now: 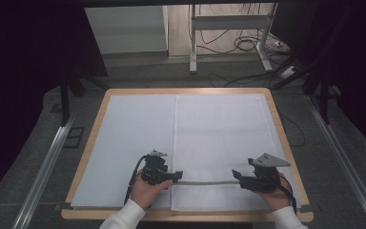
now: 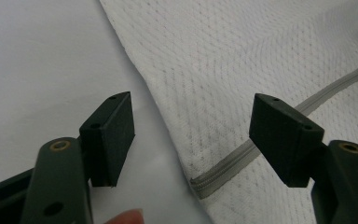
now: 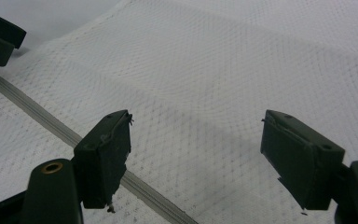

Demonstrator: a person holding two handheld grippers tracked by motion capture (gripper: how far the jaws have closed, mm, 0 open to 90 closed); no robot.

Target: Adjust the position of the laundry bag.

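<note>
A white mesh bag [image 1: 219,133] lies flat on the right half of the table. Its grey zipper [image 1: 205,182] runs along the near edge. My left gripper [image 1: 174,175] stands open at the zipper's left end, and my right gripper [image 1: 238,177] stands open at its right end. In the left gripper view the open gripper [image 2: 193,123] straddles the bag's edge [image 2: 242,56], with the zipper [image 2: 233,161] ending between the jaws. In the right gripper view the open gripper [image 3: 198,140] hovers over the mesh [image 3: 214,56]; the zipper [image 3: 37,112] passes under its left jaw.
A white sheet [image 1: 133,138] covers the wooden table [image 1: 95,124] under the bag. Beyond the far edge stand a metal desk frame [image 1: 193,47] and loose cables [image 1: 243,43]. Metal rails [image 1: 52,152] run along the floor on both sides.
</note>
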